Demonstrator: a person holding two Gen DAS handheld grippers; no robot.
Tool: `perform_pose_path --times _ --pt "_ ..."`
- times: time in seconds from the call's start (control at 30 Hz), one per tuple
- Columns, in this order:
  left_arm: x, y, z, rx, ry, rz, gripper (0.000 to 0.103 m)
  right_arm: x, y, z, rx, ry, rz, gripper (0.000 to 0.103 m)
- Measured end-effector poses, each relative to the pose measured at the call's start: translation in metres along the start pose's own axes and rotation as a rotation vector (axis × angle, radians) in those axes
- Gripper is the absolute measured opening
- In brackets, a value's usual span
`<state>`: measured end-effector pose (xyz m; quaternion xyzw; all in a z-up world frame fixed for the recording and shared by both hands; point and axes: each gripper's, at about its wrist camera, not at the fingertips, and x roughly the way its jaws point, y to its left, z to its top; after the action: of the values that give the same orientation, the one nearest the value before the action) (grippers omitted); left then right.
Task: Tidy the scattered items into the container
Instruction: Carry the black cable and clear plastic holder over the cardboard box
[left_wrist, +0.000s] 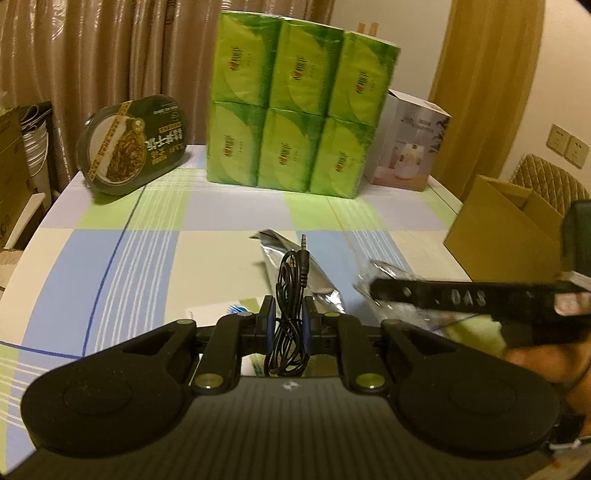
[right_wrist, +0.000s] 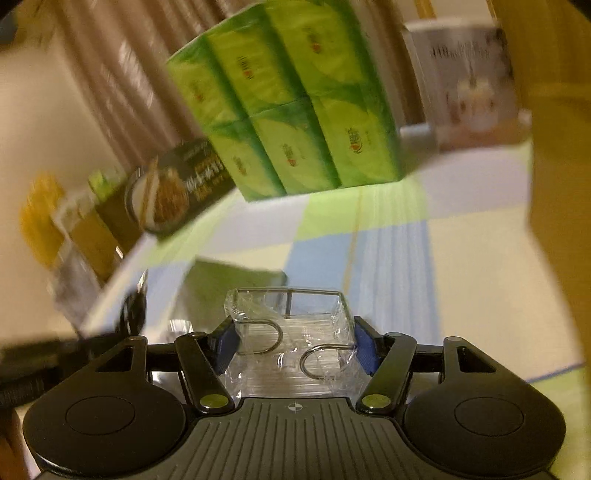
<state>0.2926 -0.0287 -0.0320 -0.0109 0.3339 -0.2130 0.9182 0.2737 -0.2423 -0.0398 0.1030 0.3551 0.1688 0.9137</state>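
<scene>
A: What's around the green tissue multipack (left_wrist: 299, 107)?

B: It stands upright at the back of the tabletop (left_wrist: 155, 251), checked cloth in blue, green and cream. Left of it an instant-meal tray (left_wrist: 133, 142) leans on edge; right of it a white product box (left_wrist: 410, 144). Further right, at the tabletop edge, an open cardboard box (left_wrist: 506, 236). Curtains behind all of it.

A: Grippers?

B: Left hand-held gripper (left_wrist: 289, 314) is clamped on a coiled black audio cable (left_wrist: 290, 295), jack plug pointing up, in front of the multipack. A silver foil pouch (left_wrist: 295, 266) lies on the cloth just past it. Right hand-held gripper (right_wrist: 295, 350) pinches a clear plastic packet (right_wrist: 291, 332), with what look like metal hooks inside; blurred view, not certain.

A: Obstructions?

B: Right gripper's arm crosses between the cable and the cardboard box.
</scene>
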Motion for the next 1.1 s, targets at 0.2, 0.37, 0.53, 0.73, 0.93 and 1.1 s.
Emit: perform_pose_path --times 0.2,0.37,0.53,0.73,0.93,1.1 --pt "-0.026 -0.03 -0.019 0.035 0.013 -0.041 0.011 -0.058 0.006 -0.042 -0.09 0.023 -0.077 0.061" --pt "-0.048 -0.065 -0.034 0.088 0.016 -0.068 0.011 -0.107 0.012 -0.077 -0.124 0.046 -0.105 0.061" --pt "-0.071 -0.092 -0.058 0.091 0.039 -0.08 0.011 -0.151 0.021 -0.094 -0.145 0.029 -0.115 0.061" --pt "-0.102 -0.111 -0.065 0.047 0.03 -0.079 0.011 -0.199 0.036 -0.093 -0.224 -0.043 -0.117 0.061" --pt "-0.128 -0.139 -0.056 0.041 0.002 -0.104 0.011 -0.243 0.031 -0.079 -0.21 -0.139 -0.147 0.061" --pt "-0.143 -0.168 -0.047 0.067 -0.022 -0.132 0.011 -0.272 0.015 -0.073 -0.158 -0.171 -0.173 0.061"
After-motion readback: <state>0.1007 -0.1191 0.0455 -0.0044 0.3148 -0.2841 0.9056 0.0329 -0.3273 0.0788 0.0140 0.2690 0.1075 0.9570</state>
